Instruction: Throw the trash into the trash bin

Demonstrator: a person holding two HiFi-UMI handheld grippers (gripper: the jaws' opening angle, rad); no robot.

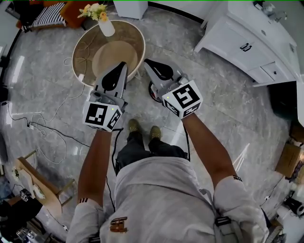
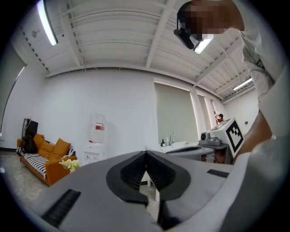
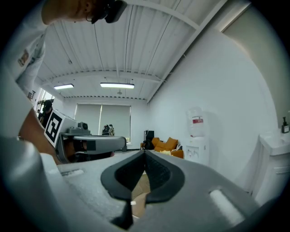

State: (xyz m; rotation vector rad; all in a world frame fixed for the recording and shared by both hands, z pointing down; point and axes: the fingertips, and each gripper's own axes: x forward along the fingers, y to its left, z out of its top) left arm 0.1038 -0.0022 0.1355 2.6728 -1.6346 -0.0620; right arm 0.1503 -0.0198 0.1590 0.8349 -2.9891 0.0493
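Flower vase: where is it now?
Head view, upper left: the flower vase stands at the far edge of the round table, beyond the left gripper and just short of the orange sofa.

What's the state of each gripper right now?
Left gripper: closed, nothing between the jaws.
Right gripper: closed, nothing between the jaws.

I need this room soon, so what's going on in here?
A person stands holding a gripper in each hand, out in front and pointing level. The left gripper and right gripper both have their jaws together with nothing between them, so no trash is being carried. Below them is a round table with a vase of flowers. A dark round thing on the floor, mostly hidden behind the right gripper, might be the bin; I cannot tell.
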